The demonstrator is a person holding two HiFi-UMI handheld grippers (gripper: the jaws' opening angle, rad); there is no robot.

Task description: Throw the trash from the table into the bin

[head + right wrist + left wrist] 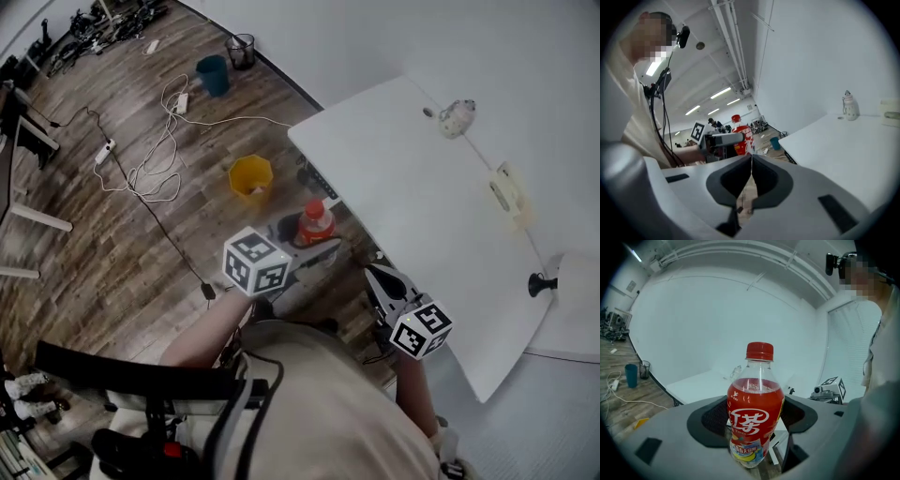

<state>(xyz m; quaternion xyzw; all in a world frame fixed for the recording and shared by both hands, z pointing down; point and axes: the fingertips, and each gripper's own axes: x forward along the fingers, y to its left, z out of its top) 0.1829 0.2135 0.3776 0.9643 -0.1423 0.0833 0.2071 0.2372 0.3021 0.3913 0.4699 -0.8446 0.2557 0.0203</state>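
Observation:
A clear bottle of red drink with a red cap (317, 223) stands upright between the jaws of my left gripper (319, 247), which is shut on its lower body (755, 413), held over the floor just off the white table's (403, 178) near edge. A yellow bin (251, 178) stands on the wooden floor beyond the bottle. My right gripper (377, 276) is shut with nothing in it (751, 176), beside the table edge. In the right gripper view the bottle (741, 133) and left gripper (723, 139) show ahead.
On the table lie a small white object (457, 117), a beige item (506, 187) and a black stand (539, 281). A teal bin (213, 75), a black mesh bin (241, 50), white cables and power strips (141, 159) are on the floor.

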